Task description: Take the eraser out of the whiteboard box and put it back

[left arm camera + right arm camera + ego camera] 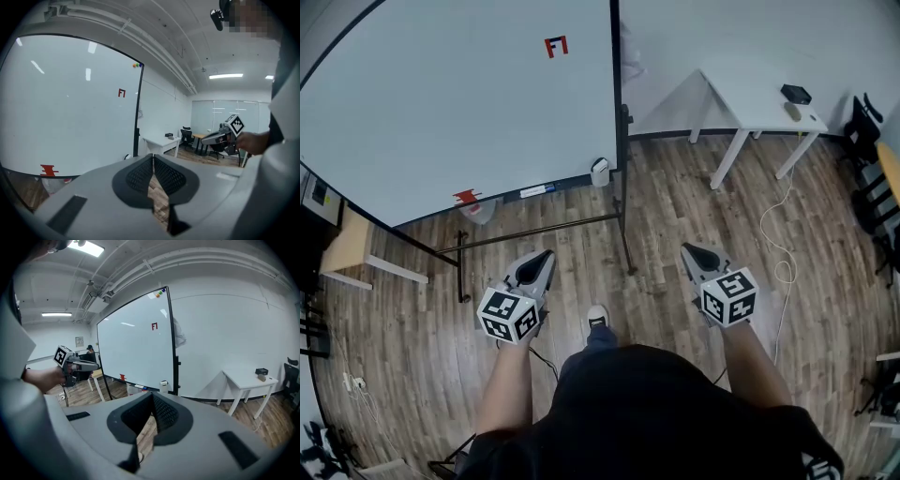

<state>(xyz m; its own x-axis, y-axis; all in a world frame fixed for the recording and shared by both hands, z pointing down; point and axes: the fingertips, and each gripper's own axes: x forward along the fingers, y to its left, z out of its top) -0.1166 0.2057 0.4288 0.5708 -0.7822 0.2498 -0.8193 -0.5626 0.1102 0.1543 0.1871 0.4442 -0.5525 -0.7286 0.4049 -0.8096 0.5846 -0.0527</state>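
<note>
A large whiteboard [459, 103] stands on a black frame ahead of me. On its bottom ledge sit a red item [467, 197], a marker [536, 190] and a small white box [600, 172] at the right end; I cannot tell which is the eraser. My left gripper [547, 253] is held out over the floor short of the ledge, its jaws shut and empty [153, 157]. My right gripper [686, 248] is level with it further right, jaws also together with nothing between them [152, 394]. The white box [163, 386] and red item [122, 377] show in the right gripper view.
The whiteboard's black stand leg [624, 239] runs along the wood floor between the grippers. A white table [750, 103] with a black object [796, 94] stands at the back right, with a white cable [783, 267] on the floor. A wooden desk [345, 251] is at left.
</note>
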